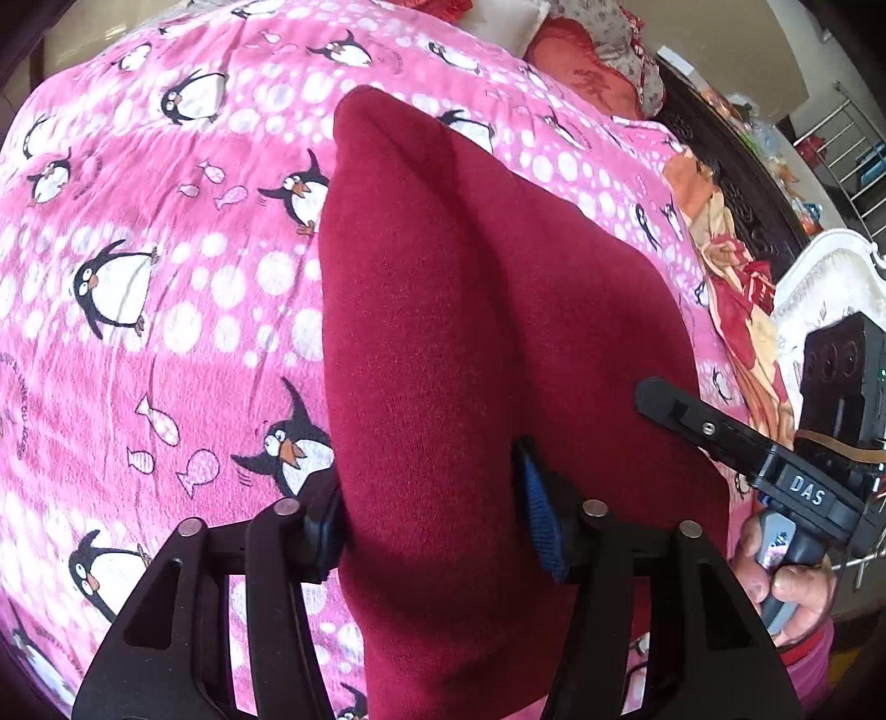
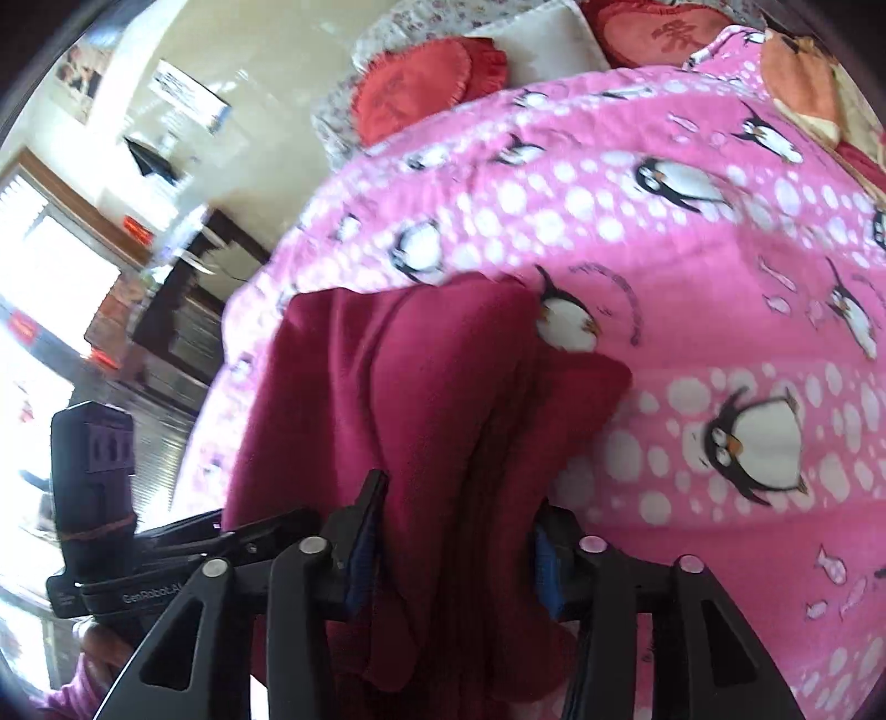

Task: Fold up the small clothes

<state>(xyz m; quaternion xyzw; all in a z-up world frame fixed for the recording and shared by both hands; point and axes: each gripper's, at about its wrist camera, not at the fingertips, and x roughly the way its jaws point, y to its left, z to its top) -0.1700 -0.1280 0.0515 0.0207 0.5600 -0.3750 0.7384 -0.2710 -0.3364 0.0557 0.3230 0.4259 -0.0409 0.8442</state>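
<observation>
A dark red knit garment point(image 1: 476, 343) lies in a long fold over the pink penguin blanket point(image 1: 166, 277). My left gripper point(image 1: 437, 531) is shut on its near end, blue pads pressing thick cloth on both sides. The right gripper shows at the right edge of the left wrist view point(image 1: 720, 437), alongside the garment. In the right wrist view the same garment point(image 2: 398, 399) hangs bunched, and my right gripper point(image 2: 451, 559) is shut on its near folds. The left gripper's body point(image 2: 183, 543) shows at lower left there.
Red cushions point(image 2: 410, 88) and a white pillow point(image 2: 548, 39) lie at the head of the bed. An orange floral quilt point(image 1: 736, 288) runs along the right bed edge. A white carved chair point(image 1: 830, 277) and a metal rack point(image 1: 853, 149) stand beyond.
</observation>
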